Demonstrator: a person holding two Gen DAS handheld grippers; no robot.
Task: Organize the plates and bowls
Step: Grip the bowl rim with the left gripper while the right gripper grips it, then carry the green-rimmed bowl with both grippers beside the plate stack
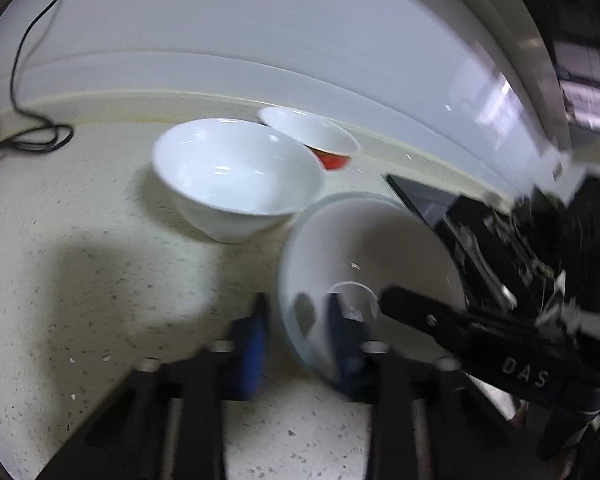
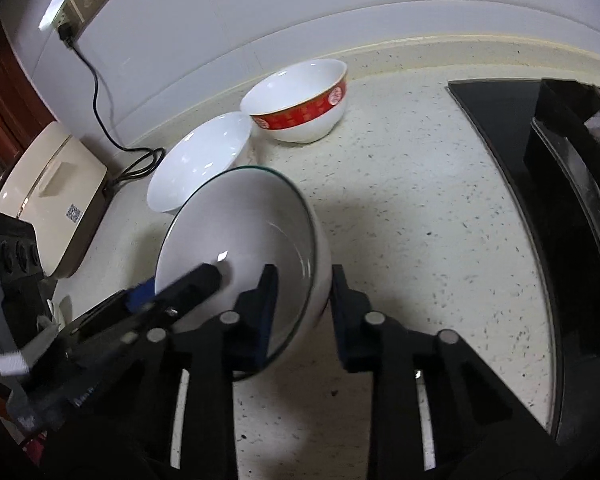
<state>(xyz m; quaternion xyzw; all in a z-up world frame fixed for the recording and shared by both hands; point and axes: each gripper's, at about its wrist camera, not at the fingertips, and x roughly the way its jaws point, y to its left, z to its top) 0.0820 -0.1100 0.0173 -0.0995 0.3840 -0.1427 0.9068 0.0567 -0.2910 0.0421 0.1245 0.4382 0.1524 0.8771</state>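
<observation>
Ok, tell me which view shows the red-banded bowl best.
The right wrist view: the red-banded bowl shows whole, its red patterned band facing the camera. In the left wrist view the plain white bowl hides most of it, leaving the rim and a red sliver.

Between the two grippers a tilted white bowl point(image 2: 244, 264) fills the near space, its rim straddled from both sides. Just behind it stands a plain white bowl point(image 2: 200, 164), touching a red-banded bowl point(image 2: 300, 100) by the wall. Open speckled countertop point(image 2: 412, 216) lies to the right, up to the black cooktop point(image 2: 512, 152). On the left, a beige appliance point(image 2: 52, 196) and its coiled cord point(image 2: 140, 164) block the way.
</observation>
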